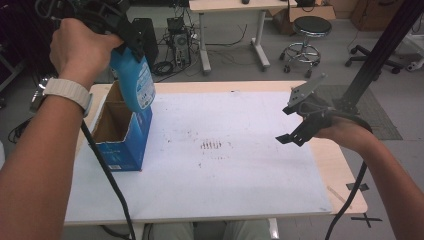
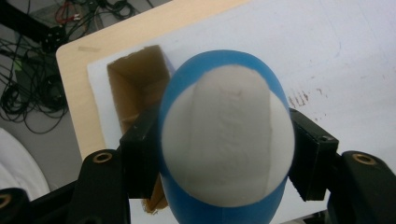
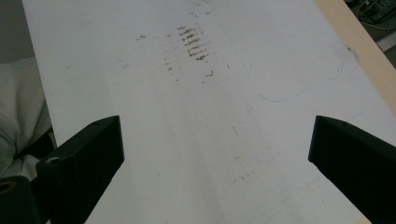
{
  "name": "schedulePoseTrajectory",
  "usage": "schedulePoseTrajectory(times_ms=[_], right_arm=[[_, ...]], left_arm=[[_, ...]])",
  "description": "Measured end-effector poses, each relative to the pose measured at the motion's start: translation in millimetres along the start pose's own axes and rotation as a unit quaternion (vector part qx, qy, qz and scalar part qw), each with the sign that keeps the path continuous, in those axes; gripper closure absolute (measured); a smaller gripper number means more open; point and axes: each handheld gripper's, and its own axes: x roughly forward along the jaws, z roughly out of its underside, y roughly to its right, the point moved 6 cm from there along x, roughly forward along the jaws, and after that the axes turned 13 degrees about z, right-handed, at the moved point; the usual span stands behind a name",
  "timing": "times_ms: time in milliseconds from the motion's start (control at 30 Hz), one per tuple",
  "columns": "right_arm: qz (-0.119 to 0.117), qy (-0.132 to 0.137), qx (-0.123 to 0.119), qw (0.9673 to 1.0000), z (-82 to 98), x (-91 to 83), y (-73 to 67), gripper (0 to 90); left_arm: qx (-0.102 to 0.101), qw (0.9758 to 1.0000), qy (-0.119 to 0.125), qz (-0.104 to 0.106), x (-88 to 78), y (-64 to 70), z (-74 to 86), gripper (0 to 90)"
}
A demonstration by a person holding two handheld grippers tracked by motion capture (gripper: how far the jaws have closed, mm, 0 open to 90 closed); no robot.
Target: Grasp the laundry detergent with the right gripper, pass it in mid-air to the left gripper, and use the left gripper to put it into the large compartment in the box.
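Note:
My left gripper [image 1: 131,46] is shut on a blue bottle [image 1: 136,82] with a white label, held up at the far left with its lower end pointing down. The bottle hangs over the open top of a blue cardboard box [image 1: 122,145] that stands on the white mat [image 1: 225,175]. In the left gripper view the bottle's rounded blue-and-white end [image 2: 226,140] sits between the two black jaws of the left gripper [image 2: 226,156], with the box's brown inside [image 2: 137,88] below it. My right gripper [image 1: 295,125] hovers open over the mat's right side, and the right gripper [image 3: 215,154] has nothing between its jaws.
Brown smudges [image 1: 212,146] mark the middle of the mat. The wooden table edge [image 1: 345,175] runs along the right. Behind the table stand a desk [image 1: 230,30], a round stool [image 1: 311,30] and floor cables. A black slanted post [image 1: 375,60] rises at the right.

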Motion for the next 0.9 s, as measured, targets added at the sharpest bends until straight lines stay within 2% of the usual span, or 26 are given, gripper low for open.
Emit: schedulePoseTrajectory(times_ms=[33, 67, 100, 167, 233, 333, 367, 500, 533, 733, 900], right_arm=[[0.002, 0.0, 0.0, 1.0, -0.3, -1.6, 1.1, 3.2], [0.002, 0.0, 0.0, 1.0, -0.3, -1.6, 1.1, 3.2], [0.003, 0.001, 0.002, 1.0, -0.4, -3.2, 2.1, 3.2], [0.005, 0.001, 0.001, 1.0, -0.1, -3.8, 2.8, 3.2], [0.007, -0.001, 0.002, 1.0, 1.5, -5.2, 4.1, 3.2], [0.009, -0.004, 0.001, 0.9999, 2.9, -5.3, 5.0, 3.2], [0.011, -0.007, -0.001, 0.9999, 4.5, -4.8, 5.5, 3.2], [0.012, -0.012, 0.002, 0.9999, 6.9, -4.2, 6.8, 3.2], [0.013, -0.013, 0.002, 0.9998, 8.1, -3.8, 7.3, 3.2], [0.015, -0.015, 0.004, 0.9998, 10.2, -3.0, 7.7, 3.2], [0.015, -0.014, 0.006, 0.9998, 10.8, -2.8, 7.5, 3.2]], left_arm=[[-0.013, 0.9999, 0.003, 0.0, -1.9, -5.5, 1.6, 38.2], [-0.013, 0.9999, 0.003, 0.0, -1.9, -5.5, 1.6, 38.2], [-0.026, 0.9996, 0.006, -0.002, -3.6, -11.2, 3.5, 38.2], [-0.031, 0.9995, 0.006, -0.003, -4.6, -14.4, 4.7, 38.2], [-0.05, 0.9987, 0.01, -0.007, -6.4, -23.6, 8.3, 38.2], [-0.059, 0.9982, 0.012, -0.01, -7.1, -30.0, 11.3, 38.2], [-0.068, 0.9975, 0.013, -0.013, -7.5, -36.3, 14.3, 38.2], [-0.079, 0.9965, 0.014, -0.021, -7.5, -45.3, 18.6, 38.2], [-0.088, 0.9956, 0.015, -0.028, -6.9, -49.8, 21.0, 38.2], [-0.11, 0.9933, 0.019, -0.032, -1.8, -62.6, 28.0, 38.2], [-0.116, 0.9924, 0.017, -0.038, 5.9, -70.2, 33.3, 38.2]])
